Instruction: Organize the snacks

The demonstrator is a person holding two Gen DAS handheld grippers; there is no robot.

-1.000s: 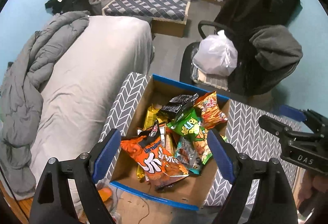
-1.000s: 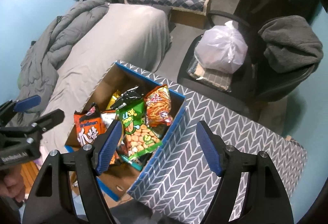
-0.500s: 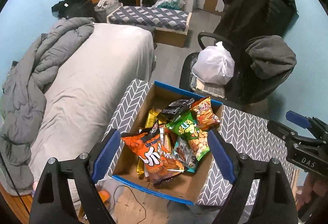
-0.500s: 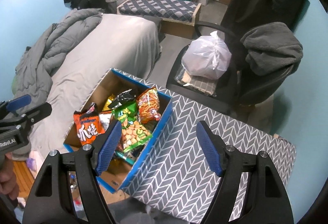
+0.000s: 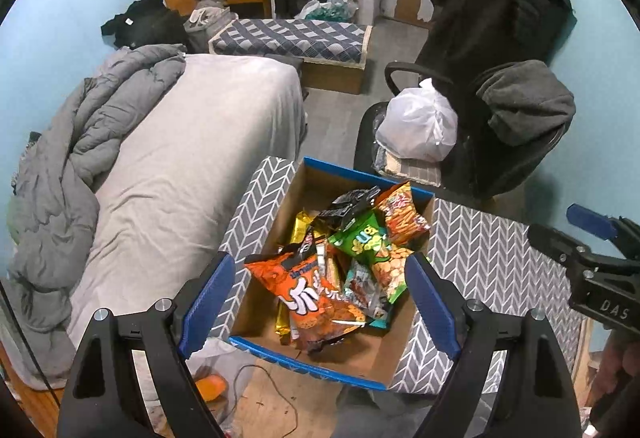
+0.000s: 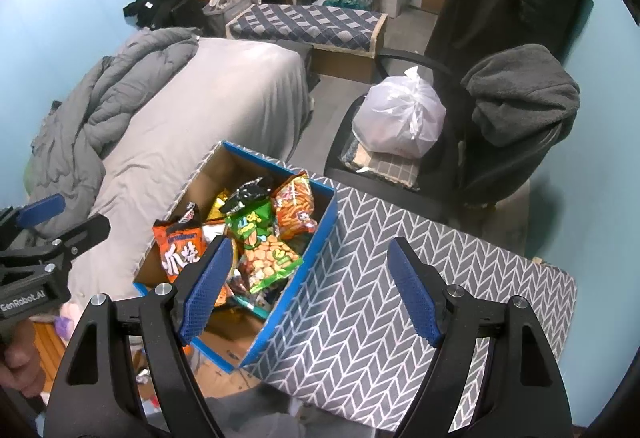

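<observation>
Two hand-held grippers are hovering above the scene, each spread wide and grasping nothing: the left hand-held gripper [image 5: 320, 302] is showing black angular arms tipped with ribbed blue pads over the snack heap, and the right hand-held gripper [image 6: 310, 294] is hanging with one finger over the box edge and the other over the patterned cloth. Directly beneath them a rectangular cardboard box [image 5: 320, 177] with a blue-taped rim is sitting on the table [image 6: 400, 278], which is wearing a grey cover printed with white herringbone chevrons. Crinkly foil snack bags are lying piled inside the box: an orange snack bag [image 5: 308, 290] with bold white characters nearest the left gripper, a glossy green snack bag [image 6: 260, 238] showing round crackers beside it, a red-orange stick-snack bag [image 6: 294, 205] leaning toward the far corner, and a black packet [image 5: 352, 199] resting on top at the back. Beyond the table, a bed [image 5: 180, 157] with a smooth grey sheet and a rumpled quilted duvet is stretching to the left, and a black office chair [image 6: 500, 141] is carrying a knotted white plastic bag [image 6: 400, 113] and a fleecy dark blanket.
</observation>
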